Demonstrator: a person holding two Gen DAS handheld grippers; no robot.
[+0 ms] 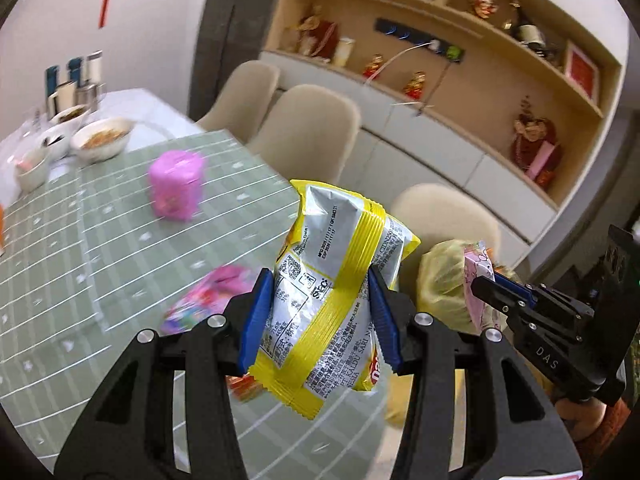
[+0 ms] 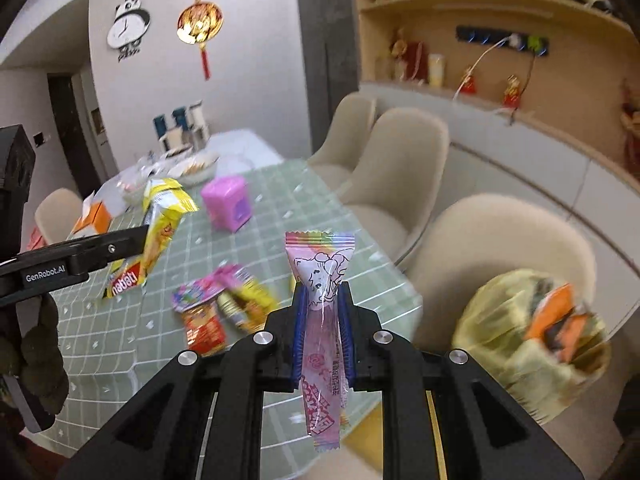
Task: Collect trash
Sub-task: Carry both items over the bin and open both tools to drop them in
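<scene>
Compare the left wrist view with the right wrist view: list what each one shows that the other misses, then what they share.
Only the left wrist view shows the printed silver back of the yellow snack bag clamped in the left hand-held gripper, and bowls of food clearly. Only the right wrist view shows the panda clock, the orange wrappers inside the yellow trash bag, and an orange carton. Both show the pink wrapper in the right hand-held gripper, the pink box, and the green checked table.
</scene>
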